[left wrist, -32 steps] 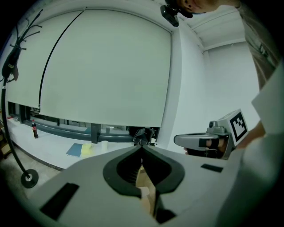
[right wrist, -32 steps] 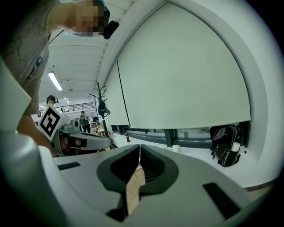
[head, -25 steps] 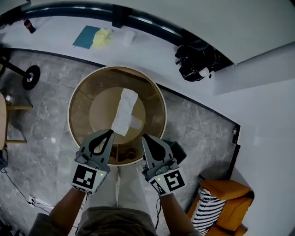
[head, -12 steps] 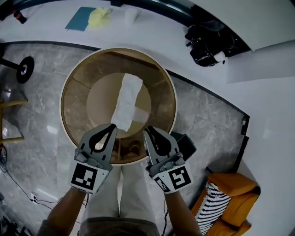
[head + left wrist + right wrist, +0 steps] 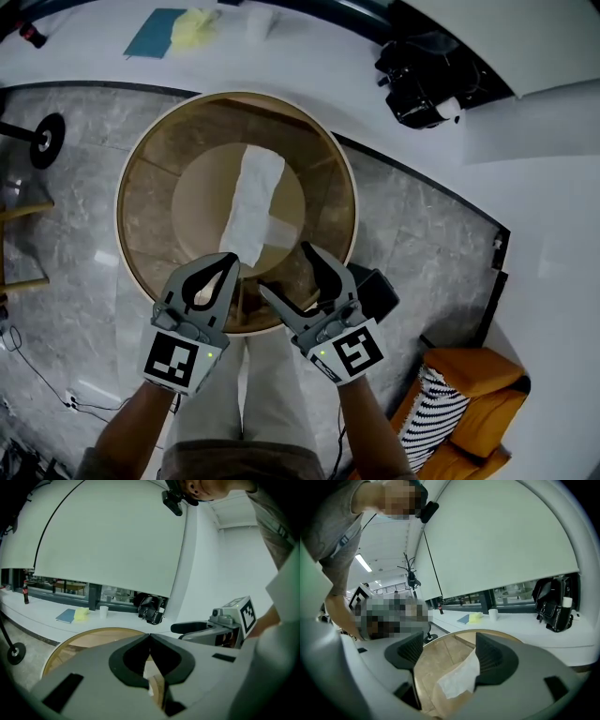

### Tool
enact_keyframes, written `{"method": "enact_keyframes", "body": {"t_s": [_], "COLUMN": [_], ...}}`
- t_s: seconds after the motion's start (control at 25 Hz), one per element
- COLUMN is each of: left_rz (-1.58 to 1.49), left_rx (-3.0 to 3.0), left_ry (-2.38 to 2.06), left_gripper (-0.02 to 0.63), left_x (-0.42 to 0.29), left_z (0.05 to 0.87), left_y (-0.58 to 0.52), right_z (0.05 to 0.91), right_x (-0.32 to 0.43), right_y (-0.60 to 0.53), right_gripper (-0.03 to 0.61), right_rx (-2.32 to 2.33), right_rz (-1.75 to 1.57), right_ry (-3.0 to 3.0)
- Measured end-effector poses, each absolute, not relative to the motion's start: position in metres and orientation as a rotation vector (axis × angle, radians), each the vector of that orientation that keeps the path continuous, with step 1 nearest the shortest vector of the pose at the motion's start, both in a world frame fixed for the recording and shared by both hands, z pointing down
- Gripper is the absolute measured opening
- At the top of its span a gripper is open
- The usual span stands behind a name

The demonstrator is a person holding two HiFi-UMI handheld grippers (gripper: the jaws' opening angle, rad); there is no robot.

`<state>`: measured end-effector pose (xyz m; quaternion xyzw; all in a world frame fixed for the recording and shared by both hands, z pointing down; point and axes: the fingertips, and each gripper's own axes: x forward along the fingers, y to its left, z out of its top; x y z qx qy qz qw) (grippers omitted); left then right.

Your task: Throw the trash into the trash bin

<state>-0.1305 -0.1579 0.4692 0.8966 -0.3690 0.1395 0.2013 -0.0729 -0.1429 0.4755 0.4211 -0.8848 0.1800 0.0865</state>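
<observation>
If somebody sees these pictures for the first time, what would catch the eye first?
First, the long white tissue lying across the middle of the round brown table. Then the two grippers at its near edge: the left gripper has its fingers together beside the tissue's near end, and the right gripper has just been opening its fingers, with nothing held between them.

The tissue (image 5: pixel 251 208) lies inside the trash bin (image 5: pixel 141 216), which stands on the floor (image 5: pixel 66 244). Beyond it, the far surface (image 5: pixel 309 47) carries a book (image 5: pixel 155 32) at left, a cup (image 5: pixel 260 23) midway and a bag (image 5: pixel 427 80) at right.
</observation>
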Motion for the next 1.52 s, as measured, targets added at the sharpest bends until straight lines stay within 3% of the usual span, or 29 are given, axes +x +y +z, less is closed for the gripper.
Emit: {"method": "enact_keyframes", "body": {"t_s": [1.0, 1.52], "left_rz": [0.474, 0.483], "left_rx": [2.468, 2.462], "left_ry": [-0.928, -0.907], "left_gripper": [0.02, 0.019], "left_x": [-0.112, -0.116], "left_z": [0.5, 0.501], "left_y": [-0.141, -0.137], "right_z": [0.652, 0.679], "right_x": [-0.062, -0.066], "right_y": [-0.167, -0.166], "right_gripper": [0.35, 0.35], "right_rx": [0.989, 0.999], "right_rz": [0.621, 0.659], "right_ry": [-2.359, -2.308]}}
